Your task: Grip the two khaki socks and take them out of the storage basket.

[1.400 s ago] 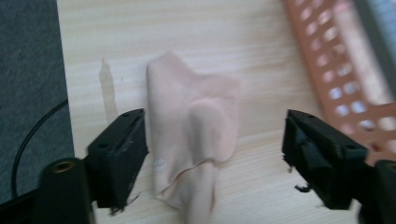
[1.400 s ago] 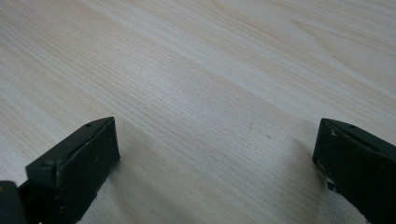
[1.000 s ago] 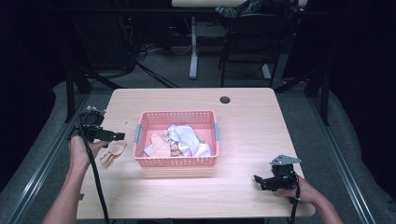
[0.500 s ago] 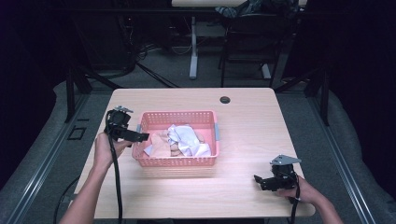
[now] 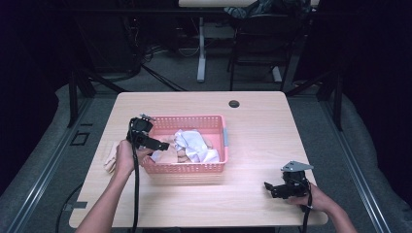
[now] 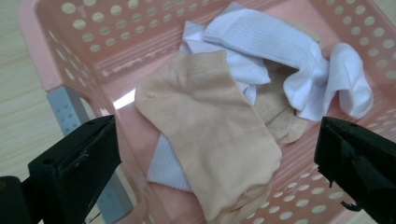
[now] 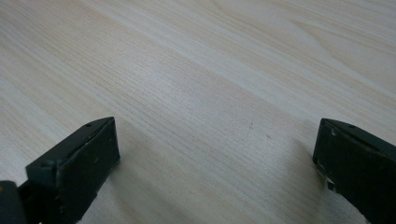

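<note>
Just pale wood table, dark rm.

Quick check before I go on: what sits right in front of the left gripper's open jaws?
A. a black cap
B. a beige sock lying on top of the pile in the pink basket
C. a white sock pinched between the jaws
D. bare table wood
B. In the left gripper view the left gripper stands open over the pink basket, with the beige sock lying between its jaws, untouched.
</note>
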`<control>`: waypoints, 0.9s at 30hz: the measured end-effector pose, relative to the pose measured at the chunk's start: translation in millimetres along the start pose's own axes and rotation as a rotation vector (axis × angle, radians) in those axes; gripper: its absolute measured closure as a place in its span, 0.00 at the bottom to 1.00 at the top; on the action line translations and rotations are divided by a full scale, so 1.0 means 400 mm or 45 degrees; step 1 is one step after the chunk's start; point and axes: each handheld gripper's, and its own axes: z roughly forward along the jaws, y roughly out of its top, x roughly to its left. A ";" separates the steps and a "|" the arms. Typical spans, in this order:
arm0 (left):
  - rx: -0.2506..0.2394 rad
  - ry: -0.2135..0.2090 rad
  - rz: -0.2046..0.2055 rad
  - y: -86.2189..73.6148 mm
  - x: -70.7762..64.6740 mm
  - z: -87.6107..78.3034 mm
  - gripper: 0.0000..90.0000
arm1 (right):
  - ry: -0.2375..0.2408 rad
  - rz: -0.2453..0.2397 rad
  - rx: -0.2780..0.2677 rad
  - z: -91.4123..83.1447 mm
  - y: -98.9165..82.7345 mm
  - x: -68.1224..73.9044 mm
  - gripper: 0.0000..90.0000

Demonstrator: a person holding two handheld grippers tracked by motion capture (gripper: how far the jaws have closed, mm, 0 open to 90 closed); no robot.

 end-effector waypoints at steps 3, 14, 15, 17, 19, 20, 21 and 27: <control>0.026 -0.002 0.006 0.001 -0.006 0.014 0.00 | -0.002 0.009 -0.007 0.001 -0.001 0.001 0.00; 0.143 0.013 0.011 0.006 -0.024 0.072 0.06 | -0.001 0.008 -0.008 0.001 -0.001 0.001 0.00; 0.155 0.015 0.002 0.006 -0.023 0.077 0.07 | 0.000 0.008 -0.008 0.001 -0.001 0.001 0.00; 0.194 0.015 -0.009 0.008 -0.024 0.090 0.08 | -0.001 0.000 0.003 -0.001 0.000 0.001 0.00; 0.228 0.016 -0.009 0.010 -0.026 0.101 0.10 | -0.006 -0.002 0.003 -0.001 0.000 0.000 0.00; 0.237 0.017 -0.011 0.012 -0.029 0.106 0.11 | -0.007 -0.002 0.002 0.000 0.000 0.001 0.00; 0.257 0.017 -0.010 0.014 -0.032 0.111 0.12 | -0.007 -0.003 0.004 -0.001 0.000 0.000 0.00; 0.332 0.032 0.000 0.028 -0.043 0.140 0.17 | -0.005 0.005 -0.006 0.001 -0.001 0.001 0.00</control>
